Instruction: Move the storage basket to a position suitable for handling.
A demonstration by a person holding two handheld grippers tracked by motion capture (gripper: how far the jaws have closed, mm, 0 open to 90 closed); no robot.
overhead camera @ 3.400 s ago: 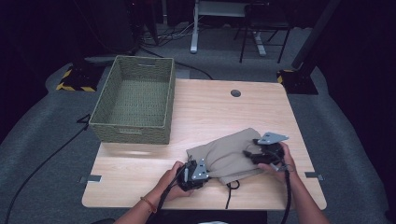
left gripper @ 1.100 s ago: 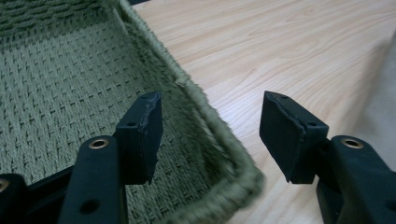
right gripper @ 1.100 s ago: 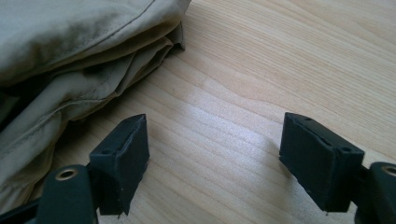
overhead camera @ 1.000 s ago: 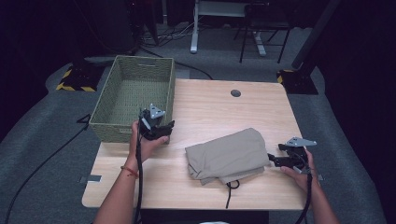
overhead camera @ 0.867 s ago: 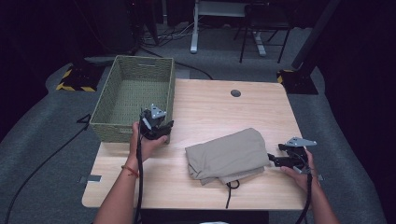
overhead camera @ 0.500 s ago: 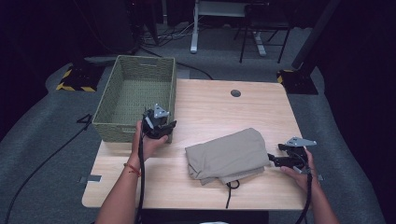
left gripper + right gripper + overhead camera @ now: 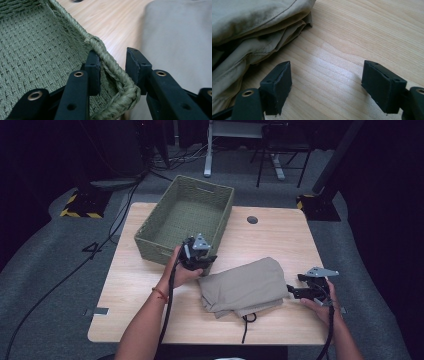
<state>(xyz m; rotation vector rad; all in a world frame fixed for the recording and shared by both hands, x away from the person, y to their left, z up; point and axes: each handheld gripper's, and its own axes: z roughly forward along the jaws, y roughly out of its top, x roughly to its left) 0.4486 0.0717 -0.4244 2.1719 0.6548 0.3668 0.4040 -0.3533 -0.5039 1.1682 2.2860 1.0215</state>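
Left gripper view puts the left gripper (image 7: 113,65) astride the near corner of the woven basket (image 7: 37,57): one black jaw sits inside the wall, the other outside, and the braided rim (image 7: 110,65) runs between them. The jaws have just been closing; the inner pad lies against the rim, while a sliver of gap shows at the outer pad, so the hold looks loose rather than firm. In the high view this gripper (image 7: 199,256) sits at the basket's (image 7: 187,215) corner nearest the person, and the basket stands skewed on the wooden table (image 7: 280,230), its corner just beside the folded beige garment (image 7: 243,286).

The right gripper (image 7: 325,86) hangs low over bare wood with its jaws wide apart and nothing between them, the garment's (image 7: 249,27) folded edge just beside its left jaw; from above it (image 7: 309,291) waits at the garment's right end.

As I judge it, folding is finished and the basket is being brought close. Lifting the garment into the empty basket is left.
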